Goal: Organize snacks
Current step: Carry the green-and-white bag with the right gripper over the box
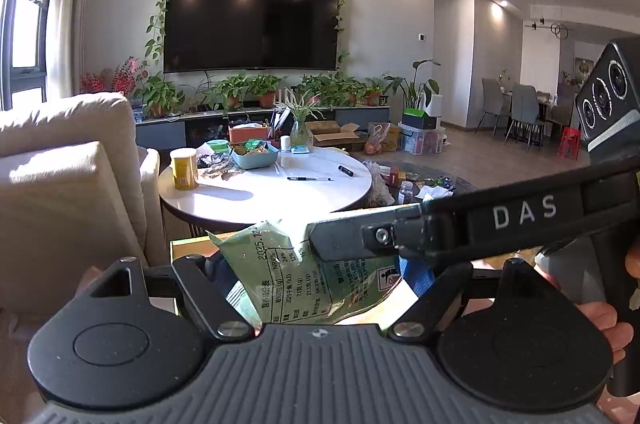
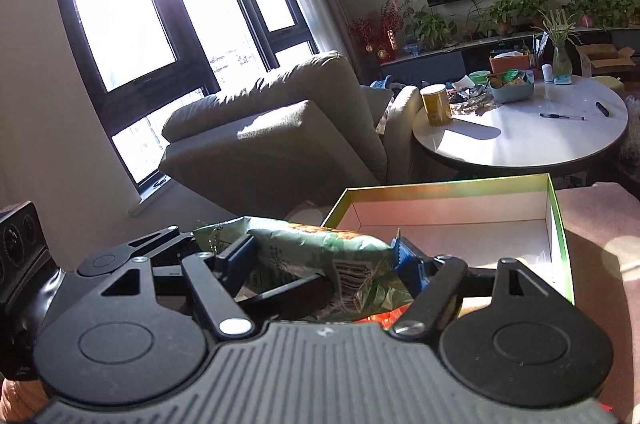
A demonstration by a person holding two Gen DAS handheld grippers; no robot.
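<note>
The green snack bag [image 2: 320, 256] sits between both tools, in front of an open green-rimmed box [image 2: 558, 216] whose white inside lies bare at 1 o'clock of the bag in the right wrist view. Past the box's far rim stands a round white tabletop [image 2: 520, 140] at 1 o'clock, a beige sofa [image 2: 280, 128] at 11 o'clock. The tabletop's near half is free apart from 2 pens; a yellow can [image 1: 184, 168] and a blue snack tray [image 1: 256, 154] crowd its far left edge.

The right tool [image 2: 320, 264] pinches the bag across its width between blue pads. The left tool [image 1: 316, 276] has the bag lying between its fingers; whether they press it I cannot tell.

The bag is crinkled, puffed, pale green with printed nutrition text, a date and a barcode.
</note>
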